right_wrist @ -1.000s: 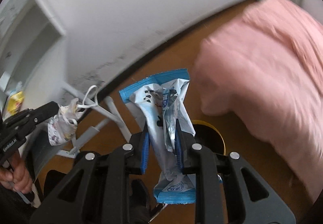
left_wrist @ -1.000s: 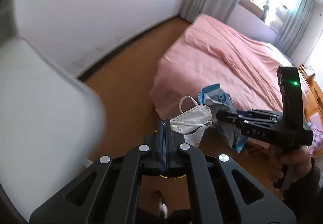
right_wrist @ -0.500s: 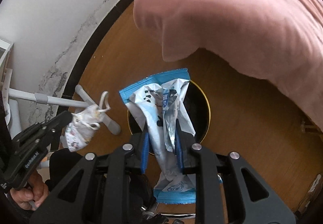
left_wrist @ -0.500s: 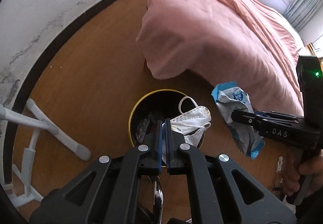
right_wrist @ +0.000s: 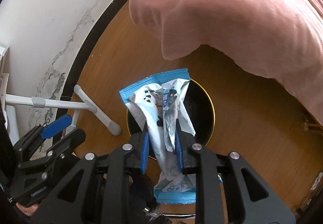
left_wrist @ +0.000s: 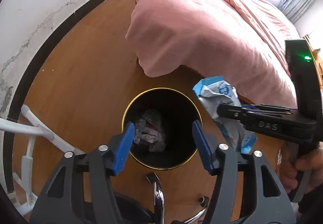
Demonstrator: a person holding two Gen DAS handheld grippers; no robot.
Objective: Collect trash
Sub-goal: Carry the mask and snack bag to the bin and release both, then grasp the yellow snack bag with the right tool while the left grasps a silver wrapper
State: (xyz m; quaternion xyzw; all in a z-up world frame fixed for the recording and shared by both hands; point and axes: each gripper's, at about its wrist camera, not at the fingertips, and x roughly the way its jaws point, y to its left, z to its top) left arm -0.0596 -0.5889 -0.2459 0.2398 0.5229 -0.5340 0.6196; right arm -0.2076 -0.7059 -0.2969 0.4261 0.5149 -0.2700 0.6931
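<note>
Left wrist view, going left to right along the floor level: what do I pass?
White rack legs → black bin with crumpled trash inside → blue wrapper → right gripper shut on it → hand.

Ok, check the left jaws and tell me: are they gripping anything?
No. The left gripper has its jaws opening with nothing between them, above the bin.
</note>
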